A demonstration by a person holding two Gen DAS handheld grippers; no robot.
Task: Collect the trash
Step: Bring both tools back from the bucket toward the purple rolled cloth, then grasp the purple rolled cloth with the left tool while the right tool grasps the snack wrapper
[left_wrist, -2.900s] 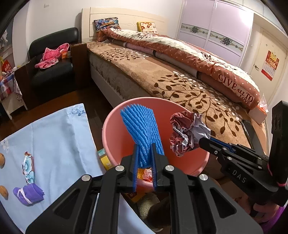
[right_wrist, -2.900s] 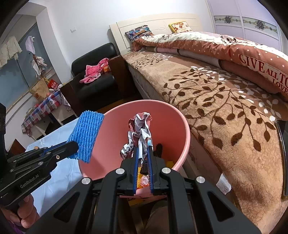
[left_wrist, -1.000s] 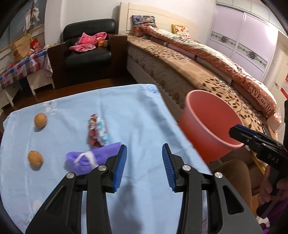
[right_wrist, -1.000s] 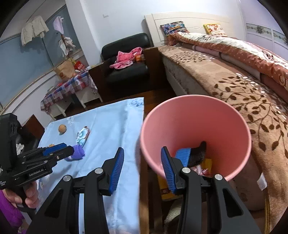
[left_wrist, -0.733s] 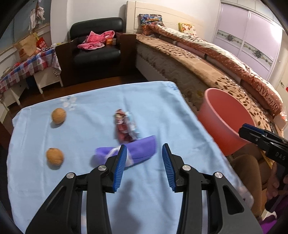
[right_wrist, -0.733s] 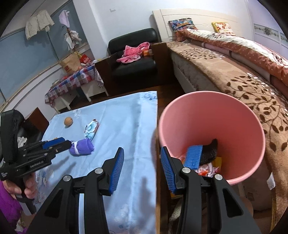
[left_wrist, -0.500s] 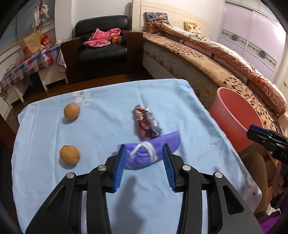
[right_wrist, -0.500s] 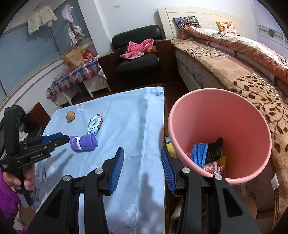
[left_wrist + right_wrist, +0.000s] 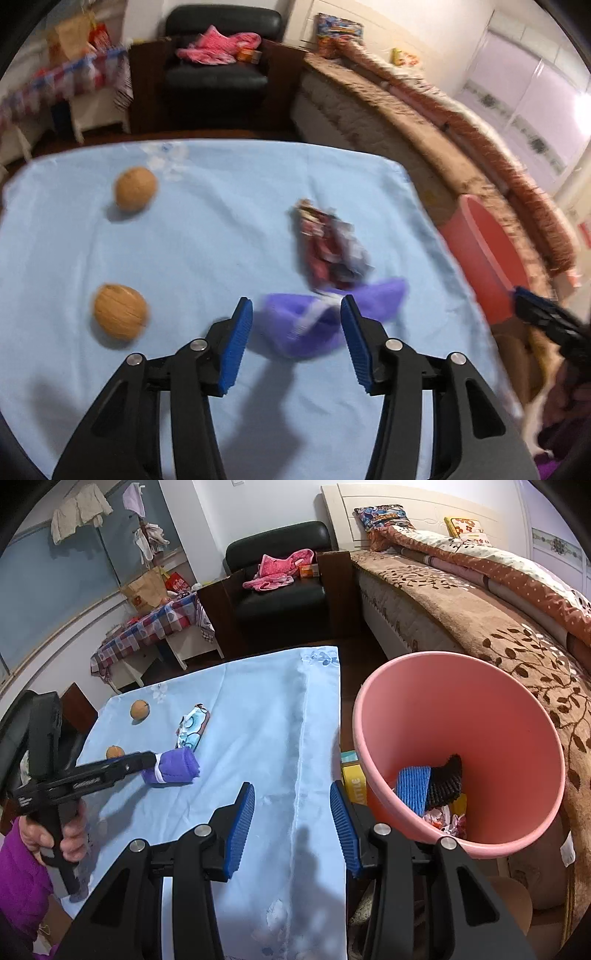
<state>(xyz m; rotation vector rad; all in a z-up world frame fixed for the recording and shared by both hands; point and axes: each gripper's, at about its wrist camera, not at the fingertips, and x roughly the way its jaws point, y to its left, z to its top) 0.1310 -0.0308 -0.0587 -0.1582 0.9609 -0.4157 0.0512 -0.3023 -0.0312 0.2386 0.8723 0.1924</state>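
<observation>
Two walnuts (image 9: pixel 135 188), one wrapper (image 9: pixel 330 251), one purple roll (image 9: pixel 314 325); both grippers (image 9: pixel 297 345) gape.

A table covered by a light blue cloth (image 9: pixel 258 716) carries four things. Seen from the left wrist: one walnut (image 9: pixel 135 188) at ten o'clock, another walnut (image 9: pixel 119 316) at nine, a crumpled wrapper (image 9: pixel 332 251) at one, and touching its near end a purple cloth roll (image 9: pixel 314 325).
</observation>
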